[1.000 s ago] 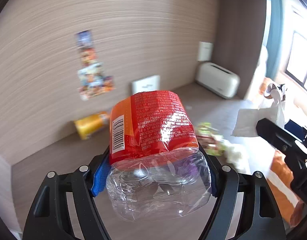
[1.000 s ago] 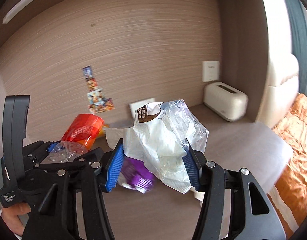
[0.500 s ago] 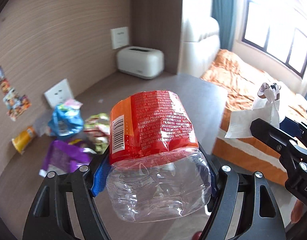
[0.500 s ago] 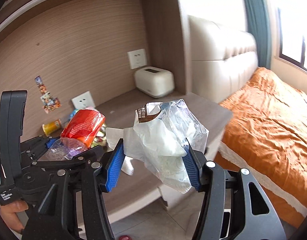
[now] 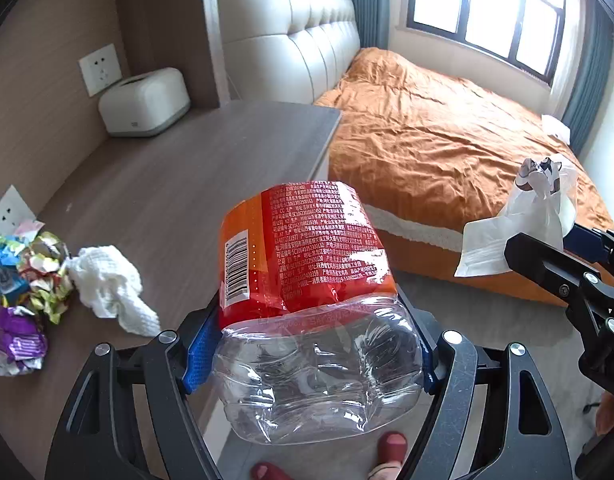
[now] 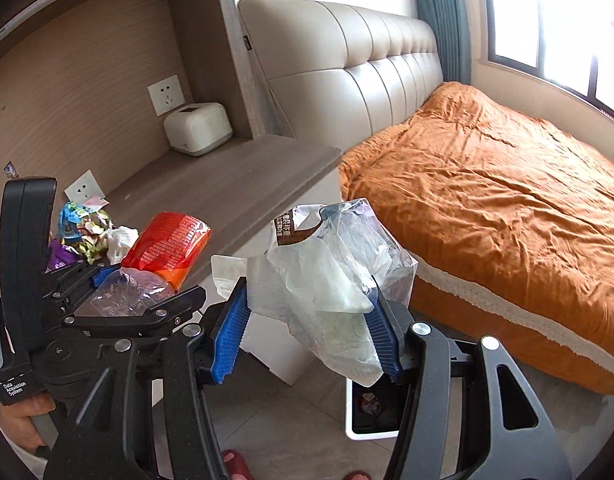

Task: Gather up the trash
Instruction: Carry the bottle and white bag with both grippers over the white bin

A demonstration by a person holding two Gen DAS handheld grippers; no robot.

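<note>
Presently catalogued: a crushed plastic bottle (image 5: 307,312) with red label, clamped across its flattened body by the left claw (image 5: 313,344) and kept lifted off the surface (image 5: 211,168). A crumpled plastic bag (image 6: 331,280) is pinched by the right claw (image 6: 307,332), carried above a white bin (image 6: 373,412) on the floor, presumably for dropping. Wrappers (image 5: 31,264) and a tissue wad (image 5: 107,284) are left uncollected on the surface.
</note>
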